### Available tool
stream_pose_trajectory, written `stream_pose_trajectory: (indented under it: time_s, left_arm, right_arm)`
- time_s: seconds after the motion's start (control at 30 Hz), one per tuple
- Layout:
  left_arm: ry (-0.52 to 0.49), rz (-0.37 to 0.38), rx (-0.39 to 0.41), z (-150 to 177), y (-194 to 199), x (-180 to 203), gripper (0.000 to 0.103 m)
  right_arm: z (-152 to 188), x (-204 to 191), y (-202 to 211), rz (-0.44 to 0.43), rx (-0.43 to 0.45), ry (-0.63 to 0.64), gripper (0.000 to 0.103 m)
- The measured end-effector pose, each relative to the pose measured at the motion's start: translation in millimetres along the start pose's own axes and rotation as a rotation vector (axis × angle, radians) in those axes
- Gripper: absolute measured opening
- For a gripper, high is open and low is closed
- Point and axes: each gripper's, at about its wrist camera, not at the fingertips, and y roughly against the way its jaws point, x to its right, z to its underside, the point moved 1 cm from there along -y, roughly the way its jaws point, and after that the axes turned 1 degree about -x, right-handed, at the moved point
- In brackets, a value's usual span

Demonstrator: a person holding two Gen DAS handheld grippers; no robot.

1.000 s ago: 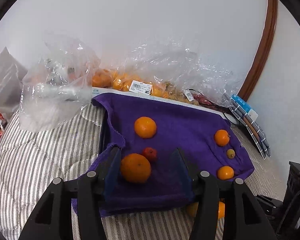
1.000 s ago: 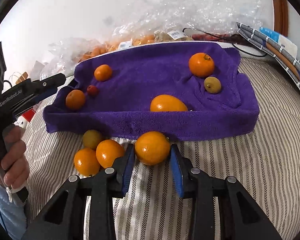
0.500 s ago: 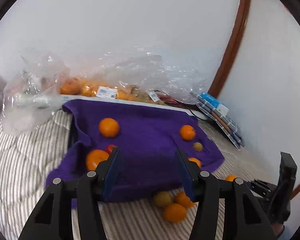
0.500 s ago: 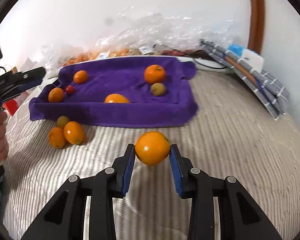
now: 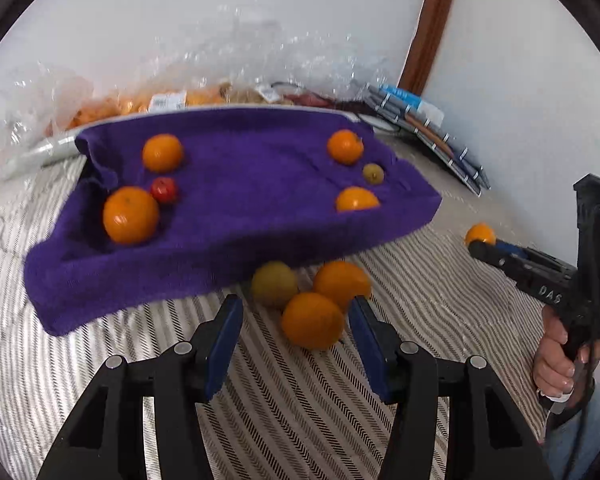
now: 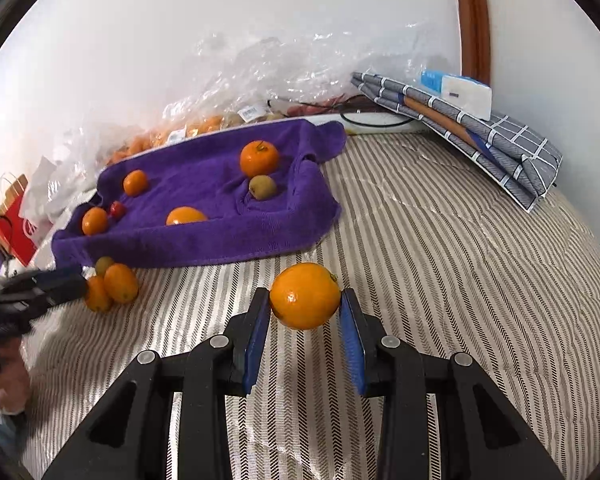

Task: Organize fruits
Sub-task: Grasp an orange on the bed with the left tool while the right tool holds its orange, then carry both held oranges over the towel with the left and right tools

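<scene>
Two grippers over a striped bed, right gripper fingers pinching an orange — held clear of the towel, left gripper fingers spread — three fruits between and just beyond them.

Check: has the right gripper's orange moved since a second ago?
Yes. The orange, in the right gripper, has moved back and rightward from the purple towel's front edge.

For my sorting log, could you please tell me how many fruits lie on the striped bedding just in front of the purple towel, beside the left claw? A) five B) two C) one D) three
D: two oranges and one yellow-green fruit sit clustered on the bedding by the towel's front edge.
</scene>
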Motion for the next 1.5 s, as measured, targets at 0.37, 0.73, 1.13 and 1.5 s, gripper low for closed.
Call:
stream_pose_trajectory:
  time_s: [0.37,0.73,1.13,1.5]
  left_arm:
    - [-0.037,-0.002,-0.036,2.2,-15.7,9.0,0.034]
    - [-0.032,-0.024,-0.002,3.3,-8.2,10.4,0.033]
    - [0.022,-0.007,0.062,-0.1,5.3,2.9,0.032]
    - [0.087,-0.035,0.155,-5.6,21.8,-11.4,0.032]
  right_arm:
    - [-0.1,5.7,1.4,-0.018,0.007,-0.041,0.035]
    - [0.4,7.9,1.1,-0.004,0.002,-0.056,0.035]
    - [0.5,5.4,-1.1,0.014,-0.003,-0.040,0.035]
    - [0.0,4.9,1.3,0.019,0.005,-0.034,0.035]
